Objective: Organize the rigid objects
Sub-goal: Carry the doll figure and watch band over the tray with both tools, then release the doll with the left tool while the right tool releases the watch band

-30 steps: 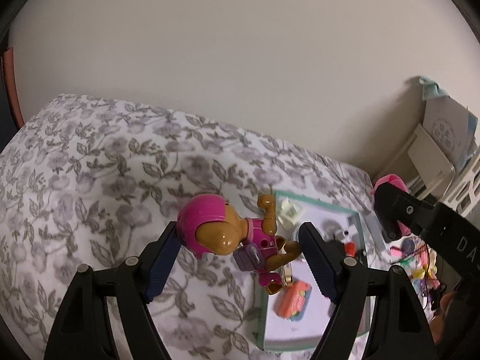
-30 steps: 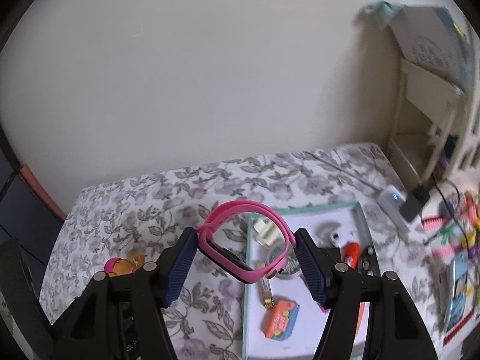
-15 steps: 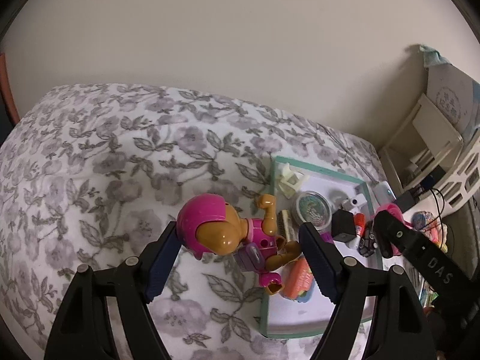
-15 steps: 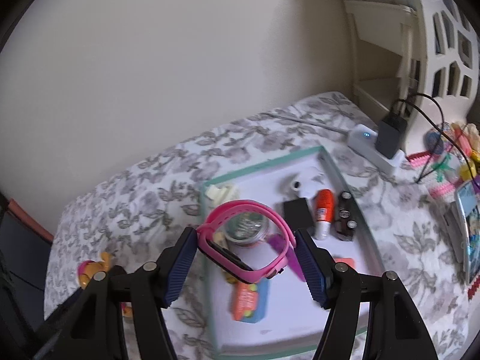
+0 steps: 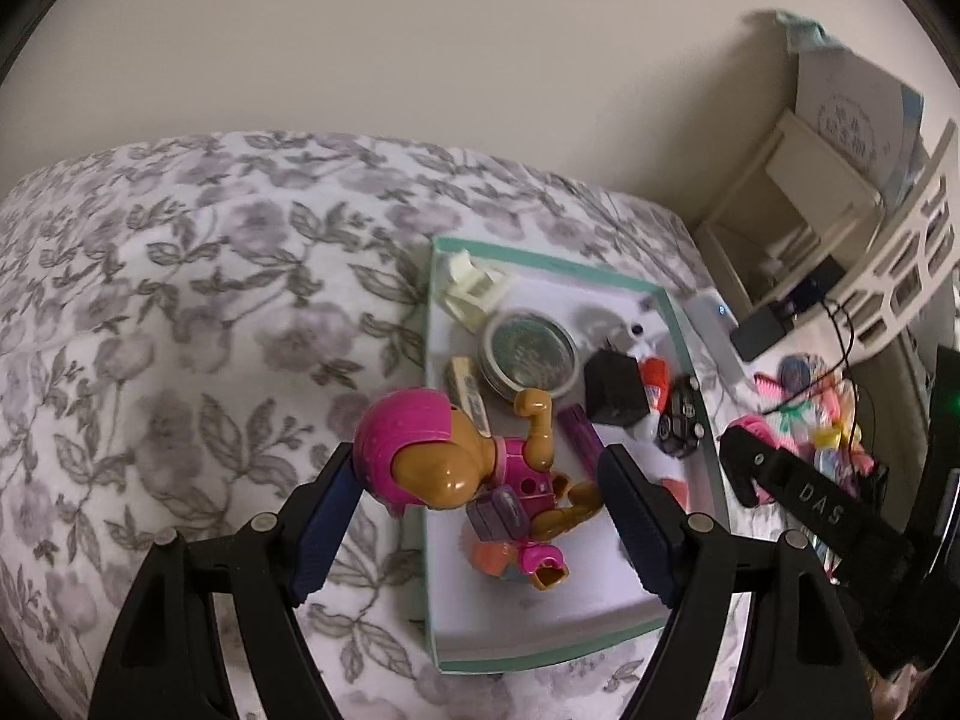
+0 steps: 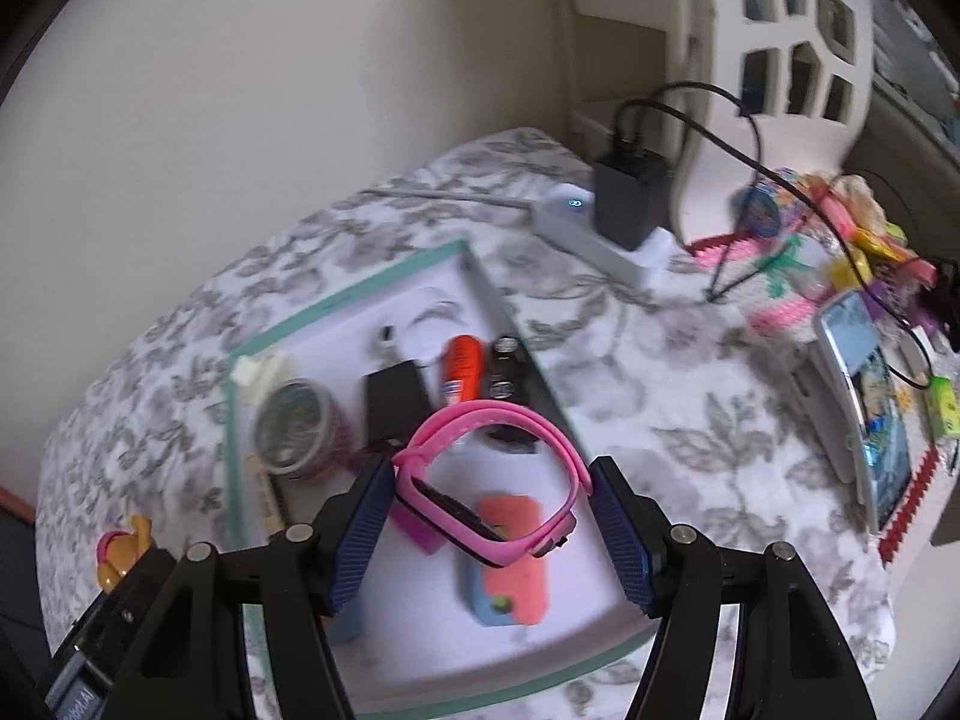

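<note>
Grey-flowered bedding (image 5: pixel 180 312) beside a cream wall carries a shallow white tray with a teal rim (image 5: pixel 429 420), crowded with a round tin (image 5: pixel 531 354), a black cube (image 5: pixel 615 390) and an orange tube (image 6: pixel 463 367). Above its near end, the left gripper (image 5: pixel 480 501) pinches a brown plastic toy pup in a pink helmet (image 5: pixel 456 468), while the right gripper (image 6: pixel 492 516) clamps a pink rubber-strapped watch (image 6: pixel 489 480) over the tray's orange eraser (image 6: pixel 513 552).
</note>
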`<state>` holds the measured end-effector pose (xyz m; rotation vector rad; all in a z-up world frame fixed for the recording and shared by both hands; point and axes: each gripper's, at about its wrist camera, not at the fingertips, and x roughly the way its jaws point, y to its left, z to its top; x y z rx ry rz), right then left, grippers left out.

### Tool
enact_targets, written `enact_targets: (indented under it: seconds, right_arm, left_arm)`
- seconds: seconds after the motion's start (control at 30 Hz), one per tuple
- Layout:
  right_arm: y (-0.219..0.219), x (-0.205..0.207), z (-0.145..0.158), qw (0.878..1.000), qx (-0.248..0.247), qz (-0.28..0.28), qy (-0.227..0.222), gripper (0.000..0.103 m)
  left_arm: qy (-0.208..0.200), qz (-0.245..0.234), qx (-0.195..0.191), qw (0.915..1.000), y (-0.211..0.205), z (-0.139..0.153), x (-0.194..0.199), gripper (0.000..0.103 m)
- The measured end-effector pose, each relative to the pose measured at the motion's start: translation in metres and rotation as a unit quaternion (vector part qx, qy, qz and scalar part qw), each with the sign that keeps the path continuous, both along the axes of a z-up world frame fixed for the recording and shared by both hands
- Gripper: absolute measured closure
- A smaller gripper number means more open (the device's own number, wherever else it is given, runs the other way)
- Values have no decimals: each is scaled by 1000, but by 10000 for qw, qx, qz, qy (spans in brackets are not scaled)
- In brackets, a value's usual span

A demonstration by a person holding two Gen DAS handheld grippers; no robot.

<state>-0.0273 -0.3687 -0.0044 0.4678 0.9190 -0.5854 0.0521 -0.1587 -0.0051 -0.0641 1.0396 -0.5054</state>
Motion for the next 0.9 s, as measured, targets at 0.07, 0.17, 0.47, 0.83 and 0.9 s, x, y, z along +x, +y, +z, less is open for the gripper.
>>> enact_targets:
  seconds: [0.07, 0.17, 0.47, 0.83, 0.9]
  right_arm:
    - [-4, 0, -5, 10000, 77, -25, 34, 33]
    - [-6, 4, -15, 9997, 156, -29, 159, 33]
    - [-8, 9, -36, 9989, 335, 6, 314, 33]
    - [-8, 12, -53, 9974, 510, 77, 501, 32]
    - [-7, 15, -55, 9972, 516, 126, 524, 32]
  left_arm:
    - [139, -79, -27, 9999, -5, -6, 1, 22]
    - [274, -202, -20, 9994, -11, -14, 0, 22]
    - [485, -563, 180, 9971, -33, -34, -5, 22]
    - [496, -889, 466, 9937, -54, -50, -10, 22]
    - [514, -919, 491, 9932, -55, -52, -11, 22]
